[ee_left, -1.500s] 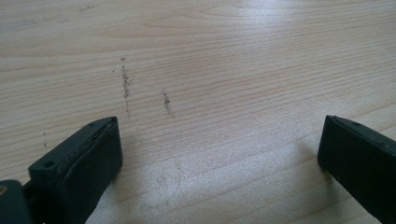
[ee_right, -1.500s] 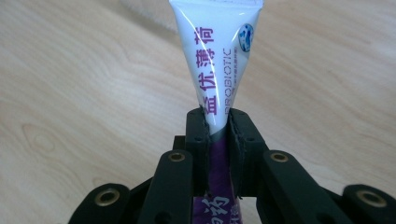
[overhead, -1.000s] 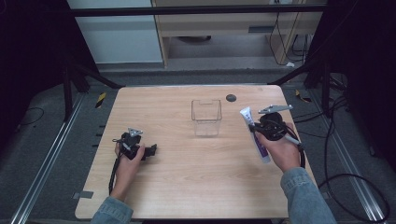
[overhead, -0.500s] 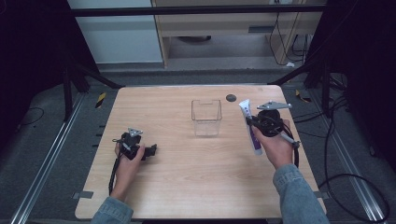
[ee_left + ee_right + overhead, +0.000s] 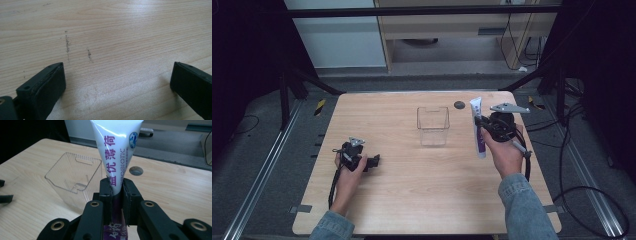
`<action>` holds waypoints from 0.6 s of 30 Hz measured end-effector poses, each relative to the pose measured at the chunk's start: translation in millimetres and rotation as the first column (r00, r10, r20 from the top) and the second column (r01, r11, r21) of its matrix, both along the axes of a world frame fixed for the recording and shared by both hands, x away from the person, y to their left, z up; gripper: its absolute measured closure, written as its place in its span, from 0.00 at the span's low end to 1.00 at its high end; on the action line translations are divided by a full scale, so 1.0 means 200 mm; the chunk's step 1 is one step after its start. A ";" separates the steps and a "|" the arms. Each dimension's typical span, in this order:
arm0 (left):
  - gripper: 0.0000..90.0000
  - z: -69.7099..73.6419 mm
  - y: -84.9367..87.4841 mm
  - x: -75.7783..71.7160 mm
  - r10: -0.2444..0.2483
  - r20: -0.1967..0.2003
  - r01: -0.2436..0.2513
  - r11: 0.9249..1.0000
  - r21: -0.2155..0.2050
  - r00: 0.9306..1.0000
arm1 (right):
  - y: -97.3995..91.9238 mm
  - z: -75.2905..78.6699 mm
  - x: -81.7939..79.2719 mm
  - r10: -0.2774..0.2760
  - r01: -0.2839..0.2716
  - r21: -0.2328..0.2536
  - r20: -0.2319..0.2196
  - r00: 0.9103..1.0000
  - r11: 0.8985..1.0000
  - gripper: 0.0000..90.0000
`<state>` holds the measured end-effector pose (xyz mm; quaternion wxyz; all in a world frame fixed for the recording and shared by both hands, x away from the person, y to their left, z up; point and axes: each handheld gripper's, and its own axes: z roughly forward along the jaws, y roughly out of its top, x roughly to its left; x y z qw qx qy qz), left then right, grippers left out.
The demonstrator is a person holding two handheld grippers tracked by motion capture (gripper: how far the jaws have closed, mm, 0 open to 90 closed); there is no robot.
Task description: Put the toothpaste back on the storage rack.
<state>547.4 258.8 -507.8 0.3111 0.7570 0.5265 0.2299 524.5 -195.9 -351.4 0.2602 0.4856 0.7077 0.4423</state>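
A white and purple tube with printed lettering stands nearly upright in my right gripper, which is shut on the tube around its middle, above the right side of the table. A clear plastic box stands open-topped at the table's middle, just left of the tube; the right gripper view has the box beyond the jaws to the left. My left gripper rests low on the wood at the left, jaws open, with nothing but bare wood between its fingers.
A dark round hole sits in the wooden table behind the box. Black frame legs stand off both back corners, and cables lie on the floor at the right. A cable trails from each gripper toward the front edge.
My right gripper has carried the tube left and toward the back, nearer the clear box, and tipped it more upright. The left gripper has stayed where it was.
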 end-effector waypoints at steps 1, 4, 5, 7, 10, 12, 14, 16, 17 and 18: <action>0.00 0.00 0.00 0.00 0.002 0.000 -0.002 1.000 0.000 1.000 | 0.01 0.01 0.00 -0.004 0.004 -0.001 0.004 1.000 1.000 0.88; 0.00 0.00 0.00 -0.01 0.007 0.001 -0.007 1.000 0.002 1.000 | 0.04 0.03 0.01 -0.009 0.009 0.008 0.024 1.000 1.000 0.88; 0.00 0.00 0.00 -0.01 0.007 0.001 -0.007 1.000 0.002 1.000 | 0.06 0.03 0.02 -0.010 0.009 0.005 0.028 1.000 1.000 0.88; 0.00 0.00 0.00 -0.01 0.007 0.001 -0.007 1.000 0.003 1.000 | 0.09 0.03 0.03 -0.009 0.009 0.004 0.032 0.999 1.000 0.89; 0.00 0.00 0.00 -0.01 0.009 0.002 -0.009 1.000 0.003 1.000 | 0.12 0.03 0.04 -0.010 0.009 0.022 0.042 0.999 1.000 0.89; 0.00 0.00 0.00 -0.01 0.011 0.000 -0.011 1.000 0.004 1.000 | 0.15 0.04 0.04 -0.008 0.006 0.035 0.051 0.999 0.999 0.89; 0.00 0.00 0.00 -0.02 0.013 0.002 -0.013 1.000 0.002 1.000 | 0.17 0.04 0.05 -0.009 0.007 0.037 0.052 0.999 0.999 0.89; 0.00 0.00 0.00 -0.02 0.015 0.000 -0.015 1.000 0.003 1.000 | 0.17 0.04 0.05 -0.008 0.006 0.039 0.054 0.998 0.999 0.89; 0.00 0.00 0.00 -0.02 0.015 0.001 -0.015 1.000 0.004 1.000 | 0.18 0.05 0.07 -0.020 0.017 0.057 0.059 0.998 0.998 0.89; 0.00 0.00 0.00 -0.02 0.015 0.000 -0.015 1.000 0.003 1.000 | 0.19 0.06 0.07 -0.021 0.017 0.064 0.058 0.998 0.998 0.89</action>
